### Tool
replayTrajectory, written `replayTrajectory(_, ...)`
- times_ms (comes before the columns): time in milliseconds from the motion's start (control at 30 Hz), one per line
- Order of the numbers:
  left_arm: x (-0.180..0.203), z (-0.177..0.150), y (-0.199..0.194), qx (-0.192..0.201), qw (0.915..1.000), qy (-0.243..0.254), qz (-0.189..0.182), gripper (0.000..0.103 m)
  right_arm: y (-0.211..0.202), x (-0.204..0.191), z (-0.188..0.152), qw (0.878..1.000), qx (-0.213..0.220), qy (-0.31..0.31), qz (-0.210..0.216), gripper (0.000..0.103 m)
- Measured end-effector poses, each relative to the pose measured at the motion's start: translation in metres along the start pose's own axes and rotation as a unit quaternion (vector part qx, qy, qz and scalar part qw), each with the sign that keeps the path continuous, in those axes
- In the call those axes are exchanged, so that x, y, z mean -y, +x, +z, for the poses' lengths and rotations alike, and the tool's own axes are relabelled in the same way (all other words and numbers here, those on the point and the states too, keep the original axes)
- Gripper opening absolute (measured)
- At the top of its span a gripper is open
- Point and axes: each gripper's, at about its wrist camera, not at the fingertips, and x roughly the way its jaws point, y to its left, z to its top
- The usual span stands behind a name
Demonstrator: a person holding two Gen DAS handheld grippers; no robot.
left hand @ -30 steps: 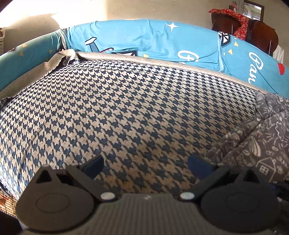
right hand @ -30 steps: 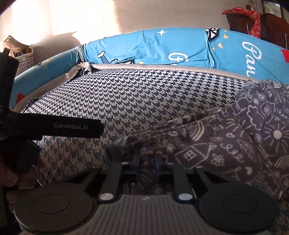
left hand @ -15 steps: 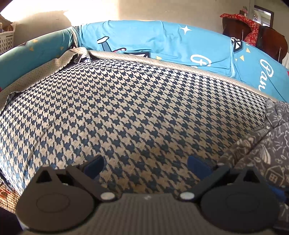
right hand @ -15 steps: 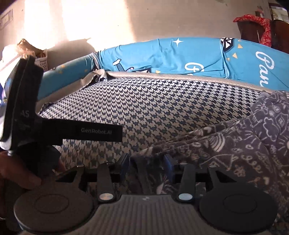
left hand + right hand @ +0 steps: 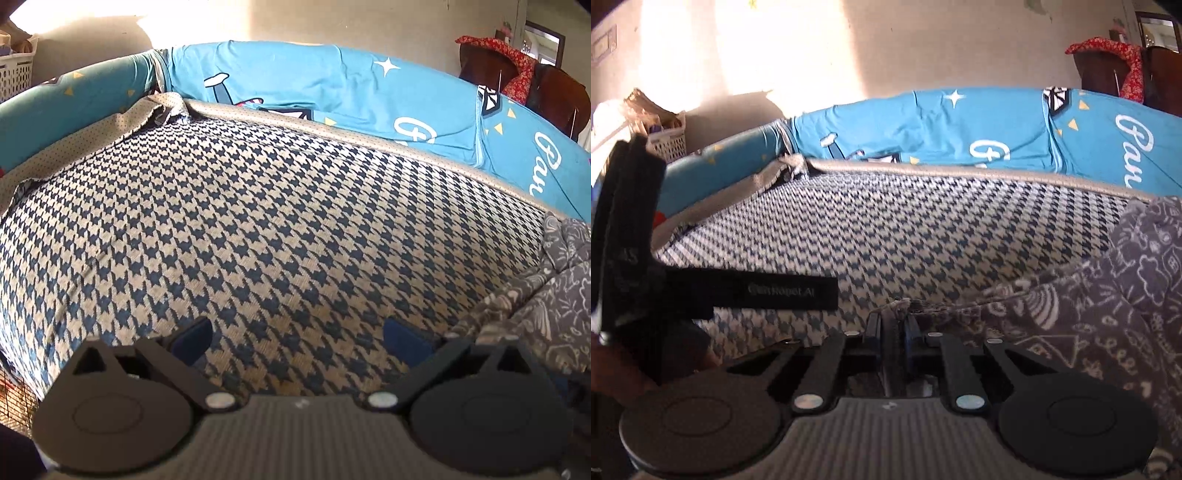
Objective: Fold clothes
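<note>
The left tongs (image 5: pixel 297 338) are seen spread wide apart, with nothing between the blue pads (image 5: pixel 192 341); only the houndstooth cover (image 5: pixel 258 221) of the couch seat is seen below and ahead of them; a white laundry basket (image 5: pixel 16 72) is seen far off to their left, against the wall; blue printed cushions (image 5: pixel 314 85) are ranged along the far edge of the seat, beyond the tongs; the grey patterned garment (image 5: pixel 546 306) is found just to the right of the left tongs, with its edge reaching behind the right-hand pad, though contact cannot be told. In the right wrist view, the body of the left tongs (image 5: pixel 635 258) is seen to the left of the right tongs (image 5: pixel 893 328), carried by a hand (image 5: pixel 613 369) at the lower left edge; the jaws of the right tongs are closing and are nearly together, and a thin frayed edge of the grey patterned garment (image 5: pixel 1108 314) is pinched between them; the rest of the garment is heaped on the seat to the right of these tongs; a red patterned cloth (image 5: pixel 1115 62) is draped over dark furniture far beyond, to the upper right.
</note>
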Motion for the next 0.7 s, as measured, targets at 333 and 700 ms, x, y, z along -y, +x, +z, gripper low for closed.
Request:
replayTrajectory(333, -0.002, 0.001, 0.000, -0.005, 0.9998, -0.009, -0.016, 0.103, 0.032, 0.004, -0.003, 0.999, -0.047, 0.016, 0.018, 0.032)
replayTrajectory(700, 0.019, -0.004, -0.004, -0.026, 0.9951, 0.025, -0.092, 0.103, -0.032, 0.019, -0.004, 0.999, -0.012, 0.031, 0.011, 0.041)
